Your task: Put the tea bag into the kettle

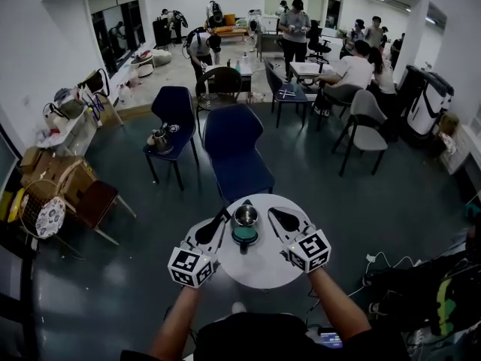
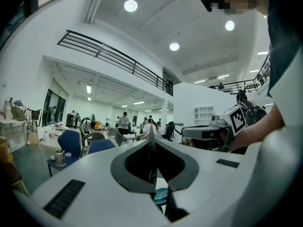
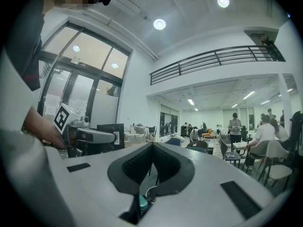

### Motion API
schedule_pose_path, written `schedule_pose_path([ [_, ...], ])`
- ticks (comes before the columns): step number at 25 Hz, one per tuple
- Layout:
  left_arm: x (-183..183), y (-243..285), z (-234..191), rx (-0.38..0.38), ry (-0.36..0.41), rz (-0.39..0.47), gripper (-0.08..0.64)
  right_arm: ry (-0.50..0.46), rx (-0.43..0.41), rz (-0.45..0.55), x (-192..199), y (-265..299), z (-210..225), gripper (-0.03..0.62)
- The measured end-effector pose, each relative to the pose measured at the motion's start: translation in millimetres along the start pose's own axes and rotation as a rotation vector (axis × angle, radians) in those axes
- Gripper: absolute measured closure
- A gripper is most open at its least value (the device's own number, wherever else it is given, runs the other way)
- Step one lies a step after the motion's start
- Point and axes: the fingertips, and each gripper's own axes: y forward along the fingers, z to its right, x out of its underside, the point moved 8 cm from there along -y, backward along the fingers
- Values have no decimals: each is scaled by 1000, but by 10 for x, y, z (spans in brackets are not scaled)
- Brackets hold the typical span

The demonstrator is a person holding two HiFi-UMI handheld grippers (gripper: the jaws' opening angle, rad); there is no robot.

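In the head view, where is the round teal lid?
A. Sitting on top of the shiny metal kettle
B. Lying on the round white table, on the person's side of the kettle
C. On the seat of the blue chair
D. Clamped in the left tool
B: the head view shows the round teal lid lying on the round white table, just on the person's side of the open shiny metal kettle.

— Can we read any words or numbers here?
— None. We find only square marker patterns on the left cube (image 1: 190, 267) and the right cube (image 1: 310, 250), and a striped sticker (image 3: 115, 137) too small for us.
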Motion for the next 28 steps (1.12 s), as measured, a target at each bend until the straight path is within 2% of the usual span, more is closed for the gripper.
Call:
schedule_pose_path([
  [4,32,79,-274,24,-14,-8,540,-12,24,-9,-11,214,15,575],
  [11,134,144,-476,60,-25,-16,540,-20,57,-22,59,361,-11,575],
  [20,206,341,-556,100,-31,-38,540,-22,78,-50,161,412,73,575],
  [28,320,703,-481,133,-23,-83,540,-1,91,-61,311,349,354,575],
])
